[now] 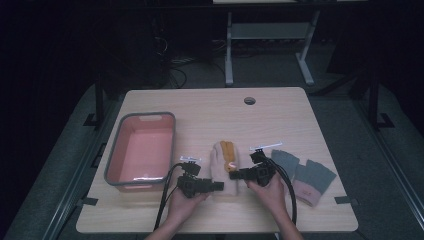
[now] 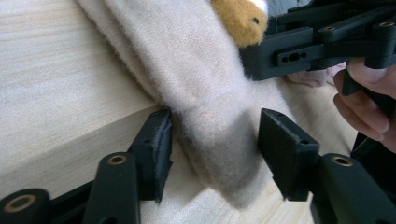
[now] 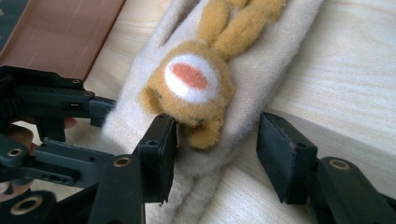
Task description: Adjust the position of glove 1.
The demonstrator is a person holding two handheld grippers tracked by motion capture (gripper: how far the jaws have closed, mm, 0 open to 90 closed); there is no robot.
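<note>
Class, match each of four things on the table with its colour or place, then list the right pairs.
Things:
1. bin
2. cream glove
3. grey gloves
4. hole

Descriptions:
A. between the two grippers
B. at the table's far edge
C. pink inside, left of the grippers
D. right of the grippers

Pairs: 1-C, 2-A, 3-D, 4-B

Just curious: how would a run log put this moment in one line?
cream fleece mitten with orange plush animal | left gripper open around cuff | right gripper open at animal
</note>
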